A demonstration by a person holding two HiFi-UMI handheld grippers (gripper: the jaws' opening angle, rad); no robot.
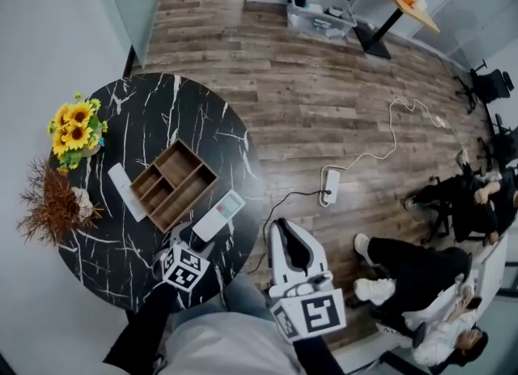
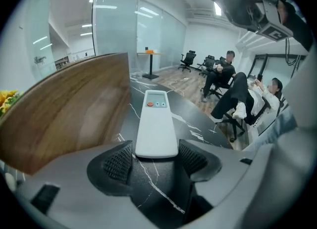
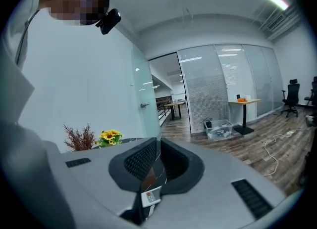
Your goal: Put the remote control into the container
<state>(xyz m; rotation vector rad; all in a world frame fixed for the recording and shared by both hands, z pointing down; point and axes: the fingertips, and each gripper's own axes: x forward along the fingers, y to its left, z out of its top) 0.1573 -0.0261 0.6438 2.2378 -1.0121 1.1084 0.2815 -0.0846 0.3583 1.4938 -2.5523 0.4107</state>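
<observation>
Aiming the left gripper (image 1: pixel 197 242) steeply down at a round black marble table (image 1: pixel 162 110) veined in white, jaws spread wide to either side of the near end of a slim white plastic remote control (image 2: pixel 156 124), neither ribbed black pad pressing on it. Lying flat on bare tabletop, display and orange button facing up, just beside the long wall of a shallow wooden container (image 1: pixel 194 181) with dividers, and outside it. Holding the right gripper (image 3: pixel 156 160) off the table's edge, above the brown wood-plank floor (image 1: pixel 324 106), jaws pressed together on nothing, with only a thin slit between the pads. Elsewhere on the table: a second white remote (image 1: pixel 127 191) alongside the container's opposite long wall, and a bunch of yellow sunflowers (image 1: pixel 77 126) and a spray of dried reddish twigs (image 1: pixel 50 203) at the left rim. Well apart, across the floor, seated people (image 1: pixel 421 276) on office chairs.
</observation>
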